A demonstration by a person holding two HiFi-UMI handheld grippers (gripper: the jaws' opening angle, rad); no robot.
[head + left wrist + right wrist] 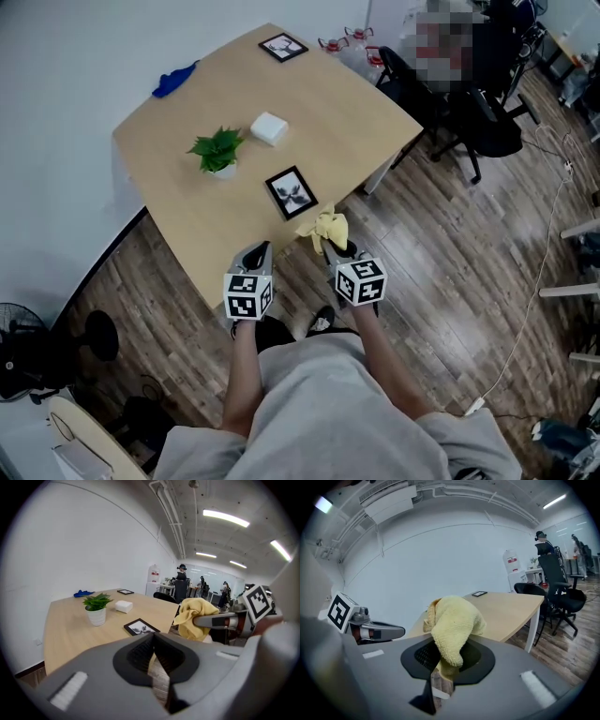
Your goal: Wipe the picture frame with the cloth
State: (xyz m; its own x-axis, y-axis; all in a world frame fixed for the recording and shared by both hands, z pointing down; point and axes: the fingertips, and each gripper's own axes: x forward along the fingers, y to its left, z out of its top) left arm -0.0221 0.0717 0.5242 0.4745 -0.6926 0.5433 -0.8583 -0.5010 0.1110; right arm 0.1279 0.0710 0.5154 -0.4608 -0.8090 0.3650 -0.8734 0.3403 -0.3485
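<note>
Yellow towelling bunches out of the right gripper (443,663). Its jaws are clamped on a lower fold of the cloth (453,620), so most of it flops forward as a soft pad. That looks to me like a sensible way to carry it for wiping. The left gripper (153,654) is closed with nothing in it, held low beside its partner just off the near corner of the table (347,122). My guess is that it is kept free to steady things. The frame (291,192) lies flat and face up near that corner, just ahead of the cloth and not touched by it, so wiping has not begun. A plant (218,150), a white box (269,127) and a second frame (283,47) sit farther back, out of the way.
</note>
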